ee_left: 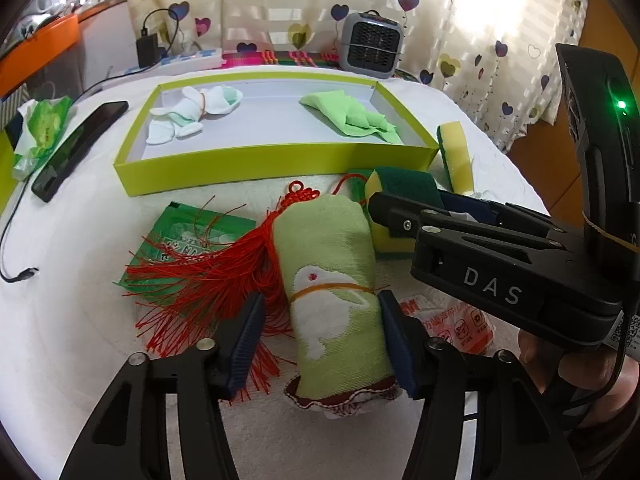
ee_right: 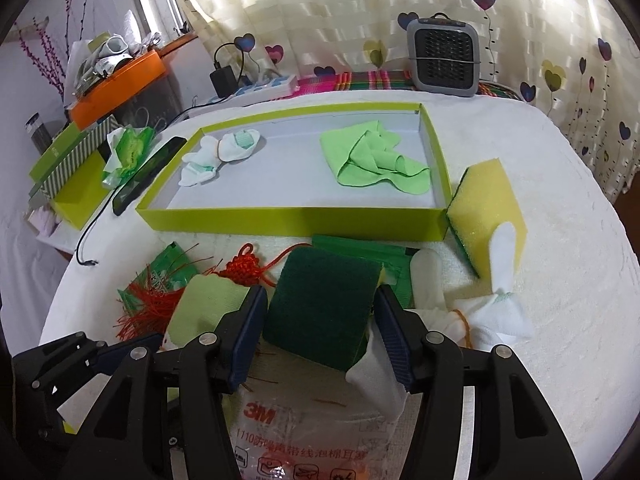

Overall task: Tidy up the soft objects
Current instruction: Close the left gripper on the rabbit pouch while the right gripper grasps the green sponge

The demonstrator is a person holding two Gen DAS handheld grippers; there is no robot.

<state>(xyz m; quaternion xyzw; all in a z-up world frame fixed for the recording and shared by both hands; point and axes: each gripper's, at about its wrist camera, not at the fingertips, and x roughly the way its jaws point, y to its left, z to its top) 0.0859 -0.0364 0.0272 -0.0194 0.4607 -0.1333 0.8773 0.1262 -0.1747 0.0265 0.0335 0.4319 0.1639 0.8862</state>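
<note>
A light green pouch with a white rabbit (ee_left: 332, 280) and a red tassel (ee_left: 208, 280) lies on the white cloth. My left gripper (ee_left: 320, 344) is open around its lower half, the right pad against the pouch and tassel threads at the left pad. A green-and-yellow sponge (ee_right: 320, 304) sits between the pads of my right gripper (ee_right: 320, 336), which stands open close to its sides; the right gripper (ee_left: 408, 204) reaches in from the right. The lime tray (ee_left: 272, 164) holds bundled white socks (ee_left: 192, 112) and a green cloth (ee_left: 352, 116).
A second sponge (ee_right: 488, 204) leans at the tray's right corner. Another white sock bundle (ee_right: 492, 308) lies right of my right gripper. A 3M earplug bag (ee_right: 304, 432), a green packet (ee_left: 180, 240), a phone (ee_left: 80, 148) and a small heater (ee_left: 372, 44) surround the work spot.
</note>
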